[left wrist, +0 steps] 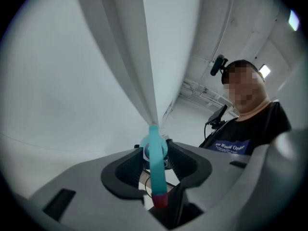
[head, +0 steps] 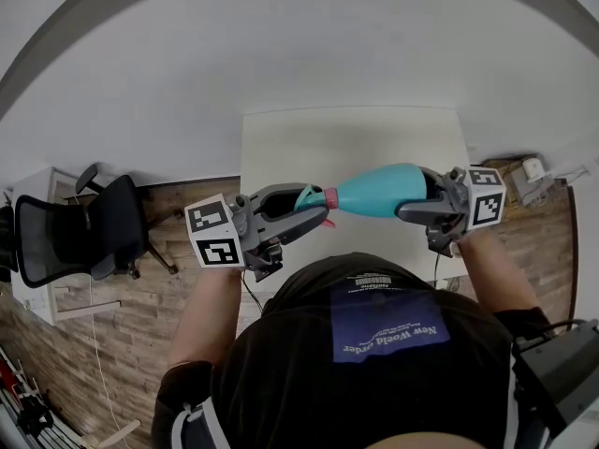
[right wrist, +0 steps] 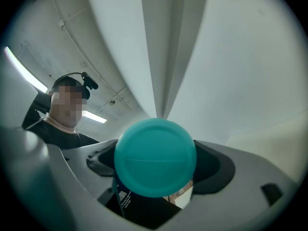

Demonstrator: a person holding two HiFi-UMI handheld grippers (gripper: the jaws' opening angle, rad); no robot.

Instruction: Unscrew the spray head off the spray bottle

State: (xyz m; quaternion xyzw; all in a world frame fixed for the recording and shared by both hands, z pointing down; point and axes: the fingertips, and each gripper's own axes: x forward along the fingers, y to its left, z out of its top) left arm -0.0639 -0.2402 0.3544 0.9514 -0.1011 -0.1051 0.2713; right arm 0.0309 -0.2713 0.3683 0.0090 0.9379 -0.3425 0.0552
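Finds white surface (head: 356,138) below, teal spray bottle (head: 379,193) lying level in the air over its near edge, right tongs (head: 416,204) clamped on the bottle's wide base end, left tongs (head: 314,211) closed on the spray head (head: 311,197) at the opposite end, pink collar (head: 329,197) between head and body.

Table (head: 356,148): white, rectangular, set against the wall (head: 281,45). Floor (head: 178,199): wood planks; carries the table and a black office chair (head: 84,232).

The spray bottle (head: 379,192) and spray head (head: 311,197) look smooth plastic; the floor (head: 84,344), grained wood.
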